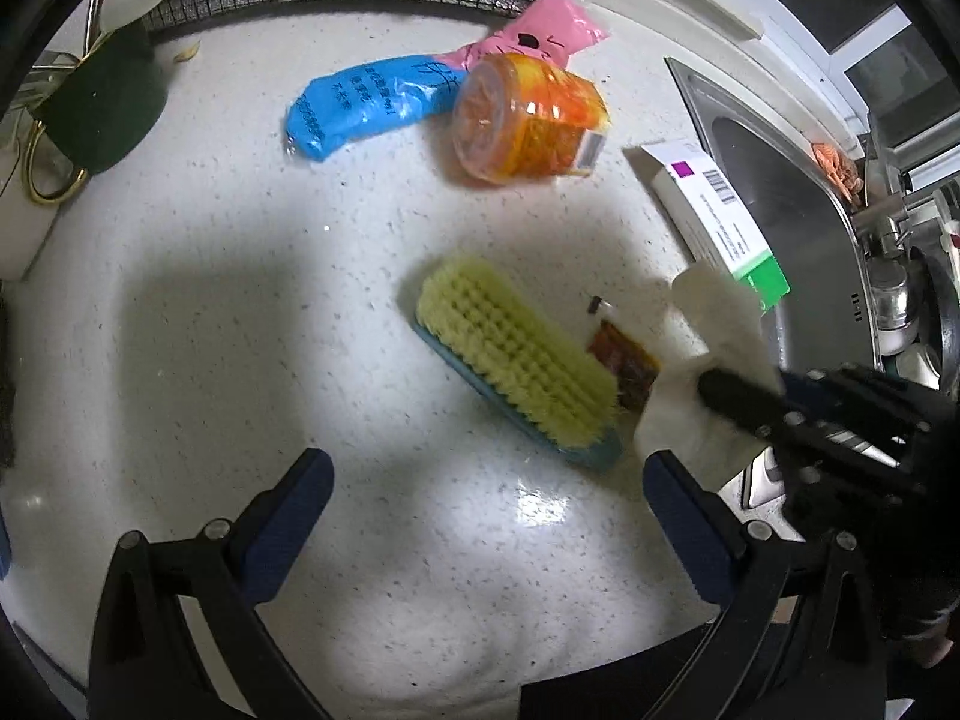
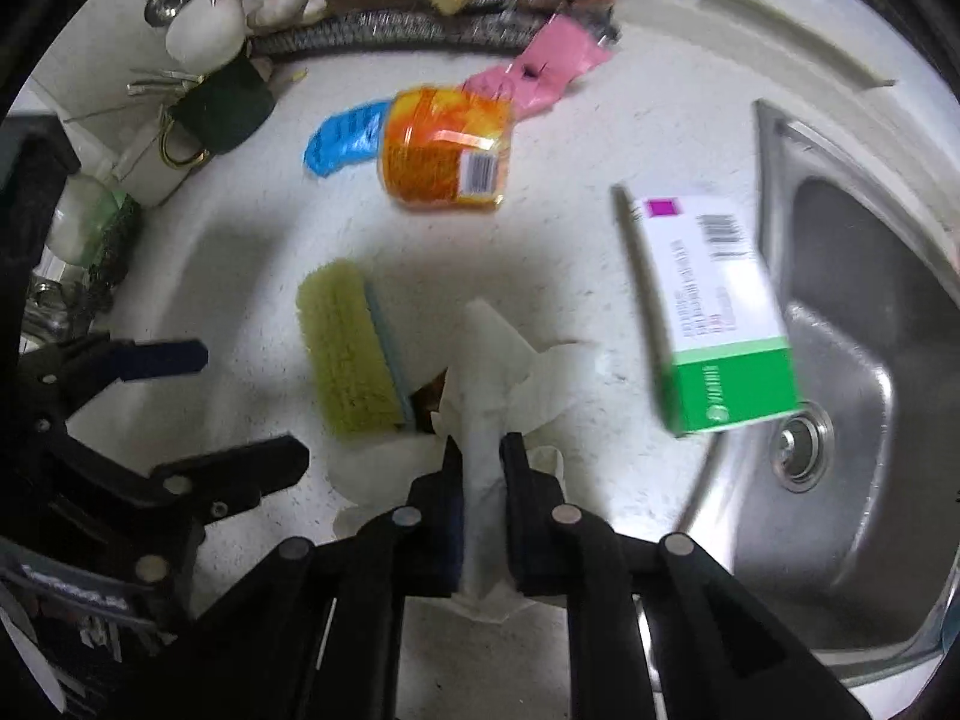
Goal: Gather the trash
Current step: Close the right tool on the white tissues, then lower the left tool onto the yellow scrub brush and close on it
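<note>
Right hand-held gripper (image 2: 480, 450) pinched a crumpled white tissue (image 2: 510, 372) on the speckled counter (image 2: 420, 276), just beside the scrub brush (image 2: 351, 348) and near the sink (image 2: 840, 360) edge. Left hand-held gripper (image 1: 486, 480) hung spread and empty over bare counter. Small brown wrapper (image 1: 624, 369) lay between brush and tissue.

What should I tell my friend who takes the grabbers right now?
Right gripper: shut on the white tissue.
Left gripper: open, empty, above the counter.
Still lying on the counter: brown wrapper beside the scrub brush, blue bag, pink bag, orange tub, box at the sink edge.
Done: tissue gripped.
Left: bin it, then probably the wrapper.
</note>
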